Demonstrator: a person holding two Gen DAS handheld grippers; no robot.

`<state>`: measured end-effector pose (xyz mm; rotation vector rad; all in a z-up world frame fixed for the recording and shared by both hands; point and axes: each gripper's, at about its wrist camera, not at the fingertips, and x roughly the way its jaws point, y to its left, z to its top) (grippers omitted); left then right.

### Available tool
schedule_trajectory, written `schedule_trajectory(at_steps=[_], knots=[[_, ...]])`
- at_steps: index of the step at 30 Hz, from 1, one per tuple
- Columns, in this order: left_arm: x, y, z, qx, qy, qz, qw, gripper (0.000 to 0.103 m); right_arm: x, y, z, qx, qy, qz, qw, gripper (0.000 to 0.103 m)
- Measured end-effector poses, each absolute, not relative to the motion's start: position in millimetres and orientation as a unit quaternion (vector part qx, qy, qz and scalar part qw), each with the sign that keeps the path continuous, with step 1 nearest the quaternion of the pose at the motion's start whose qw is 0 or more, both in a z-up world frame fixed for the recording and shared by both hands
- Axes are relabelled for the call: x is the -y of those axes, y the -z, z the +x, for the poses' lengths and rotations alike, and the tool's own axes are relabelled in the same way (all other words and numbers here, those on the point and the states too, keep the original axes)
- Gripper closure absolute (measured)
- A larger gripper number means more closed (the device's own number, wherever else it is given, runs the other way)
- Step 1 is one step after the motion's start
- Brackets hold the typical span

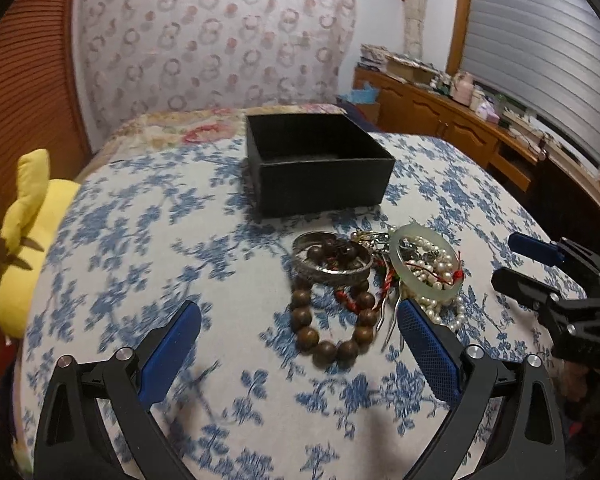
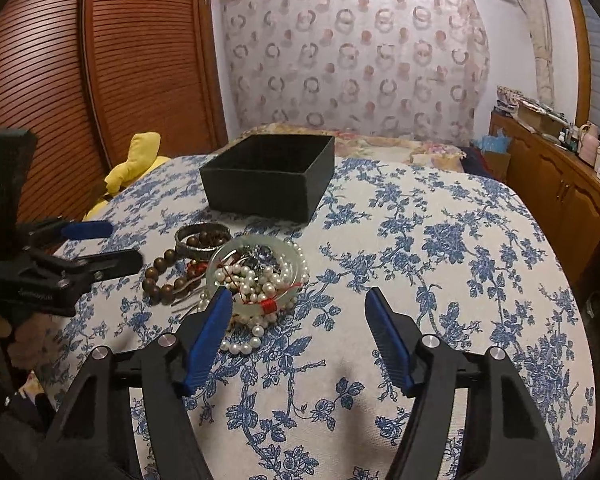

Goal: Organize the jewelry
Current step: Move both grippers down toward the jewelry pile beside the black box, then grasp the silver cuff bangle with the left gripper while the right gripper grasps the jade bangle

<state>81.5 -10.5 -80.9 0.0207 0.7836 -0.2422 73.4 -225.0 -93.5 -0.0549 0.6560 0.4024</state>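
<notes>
A pile of jewelry lies on the blue-flowered cloth (image 1: 140,240): a brown wooden bead bracelet (image 1: 324,332) (image 2: 160,276), a silver bangle (image 1: 332,260) (image 2: 202,236), a pale green jade bangle (image 1: 426,262) (image 2: 260,268) and white pearl strands (image 1: 440,308) (image 2: 248,340). An open, empty black box (image 1: 320,164) (image 2: 268,176) stands behind the pile. My left gripper (image 1: 300,320) is open, just in front of the wooden beads. My right gripper (image 2: 300,300) is open, to the right of the pile, its left finger beside the jade bangle.
A yellow plush toy (image 1: 24,240) (image 2: 136,160) lies at the left edge of the cloth. A wooden sideboard (image 1: 460,128) with clutter stands at the right. A slatted wooden door (image 2: 100,80) is at the left.
</notes>
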Motion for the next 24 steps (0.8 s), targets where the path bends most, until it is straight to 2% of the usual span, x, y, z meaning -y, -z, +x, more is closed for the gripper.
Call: schedule_trajectory(at_steps=[5, 9, 24], knots=[[16.7, 93.0, 108.3, -0.407, 0.131, 0.015, 0.904, 0.026, 225.9, 92.2, 73.6, -0.320, -0.195, -0.028, 0.927, 0.032], [17.4, 98.9, 124.1, -0.421, 0.145, 0.005, 0.895, 0.030, 228.7, 91.7, 74.3, -0.320, -0.193, -0.027, 0.927, 0.032], [45.0, 105.0, 156.5, -0.436, 0.162, 0.048, 0.884, 0.030, 223.8, 95.3, 80.4, -0.329, -0.198, -0.037, 0.923, 0.032]])
